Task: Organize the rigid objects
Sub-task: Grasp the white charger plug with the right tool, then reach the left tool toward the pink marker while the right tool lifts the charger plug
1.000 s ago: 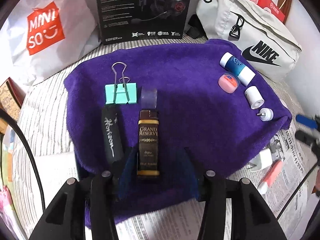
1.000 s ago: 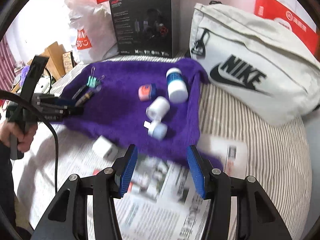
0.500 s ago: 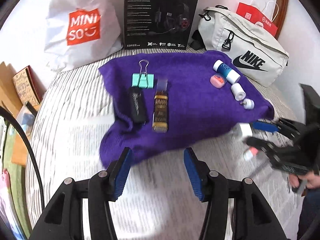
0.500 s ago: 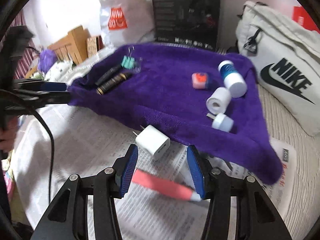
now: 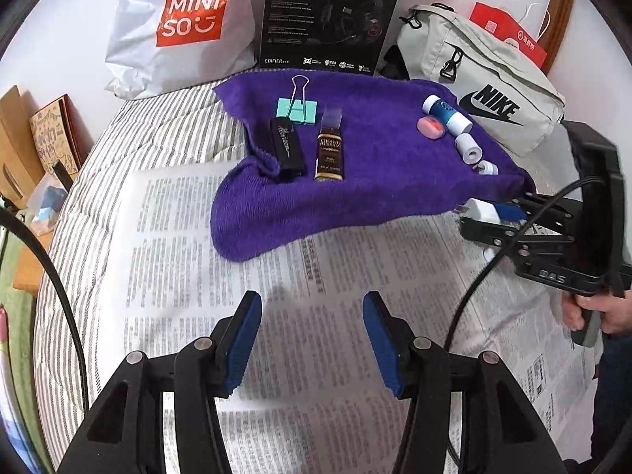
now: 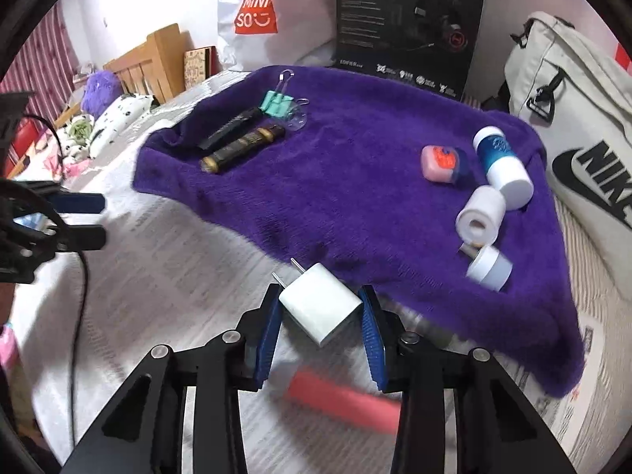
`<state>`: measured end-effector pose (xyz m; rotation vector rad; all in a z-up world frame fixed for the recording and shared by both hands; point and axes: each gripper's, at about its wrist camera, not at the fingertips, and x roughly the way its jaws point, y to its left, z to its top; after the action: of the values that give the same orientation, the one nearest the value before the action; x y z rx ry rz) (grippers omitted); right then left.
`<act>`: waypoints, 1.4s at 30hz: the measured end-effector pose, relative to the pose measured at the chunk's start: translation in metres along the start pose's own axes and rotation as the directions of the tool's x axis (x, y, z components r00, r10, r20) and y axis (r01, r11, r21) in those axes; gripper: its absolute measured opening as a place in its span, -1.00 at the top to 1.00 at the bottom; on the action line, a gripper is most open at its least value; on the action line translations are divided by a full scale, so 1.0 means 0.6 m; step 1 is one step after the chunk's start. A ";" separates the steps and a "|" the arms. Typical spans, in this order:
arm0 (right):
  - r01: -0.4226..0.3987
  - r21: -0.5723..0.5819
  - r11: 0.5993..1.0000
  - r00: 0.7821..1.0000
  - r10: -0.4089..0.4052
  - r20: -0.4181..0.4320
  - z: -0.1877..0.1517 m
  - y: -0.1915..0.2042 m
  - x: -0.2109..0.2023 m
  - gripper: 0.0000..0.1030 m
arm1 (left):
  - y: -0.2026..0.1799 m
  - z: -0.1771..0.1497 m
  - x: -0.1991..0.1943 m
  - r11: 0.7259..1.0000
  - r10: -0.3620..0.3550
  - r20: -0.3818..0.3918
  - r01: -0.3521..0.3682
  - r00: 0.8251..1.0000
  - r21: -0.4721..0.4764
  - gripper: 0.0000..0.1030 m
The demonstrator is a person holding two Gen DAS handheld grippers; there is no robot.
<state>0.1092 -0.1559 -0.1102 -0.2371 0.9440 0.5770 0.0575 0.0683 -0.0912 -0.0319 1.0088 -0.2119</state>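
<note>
I see a bed [image 5: 166, 118] covered with a grey-and-white striped sheet. Newspaper [image 5: 300, 276] is spread flat over most of its near part. A purple towel [image 5: 379, 181] lies across the middle toward the far edge, its near hem overlapping the newspaper [image 6: 177, 276]. A pink tube-shaped item [image 6: 339, 399], blurred, lies on the newspaper near the towel's [image 6: 355, 181] hem. Along the far edge, against the wall, I note a white MINISO bag [image 5: 177, 27] at the left, a black headset box [image 5: 331, 19] upright in the middle, and a pale Nike bag [image 5: 486, 91] at the right, just beside the towel's far right corner.
</note>
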 end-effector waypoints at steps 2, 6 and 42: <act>-0.005 -0.016 1.000 1.000 0.006 0.008 -0.001 0.017 -0.007 0.25 | 0.003 -0.003 -0.002 1.000 -0.004 0.004 0.004 1.000 -0.006 0.01; 0.007 -0.045 0.999 1.000 -0.007 -0.006 -0.002 0.045 0.002 0.25 | 0.008 -0.007 -0.003 1.000 -0.012 0.005 0.012 1.000 -0.021 0.01; 0.247 0.362 0.899 0.959 -0.280 0.041 -0.183 -0.128 -0.124 0.25 | -0.242 0.021 0.032 0.919 -0.155 -0.033 0.156 0.987 0.361 0.00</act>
<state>0.0427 -0.2937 -0.1166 -0.0115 0.8910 0.1583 0.0546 -0.0783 -0.0821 0.2267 0.9586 -0.5427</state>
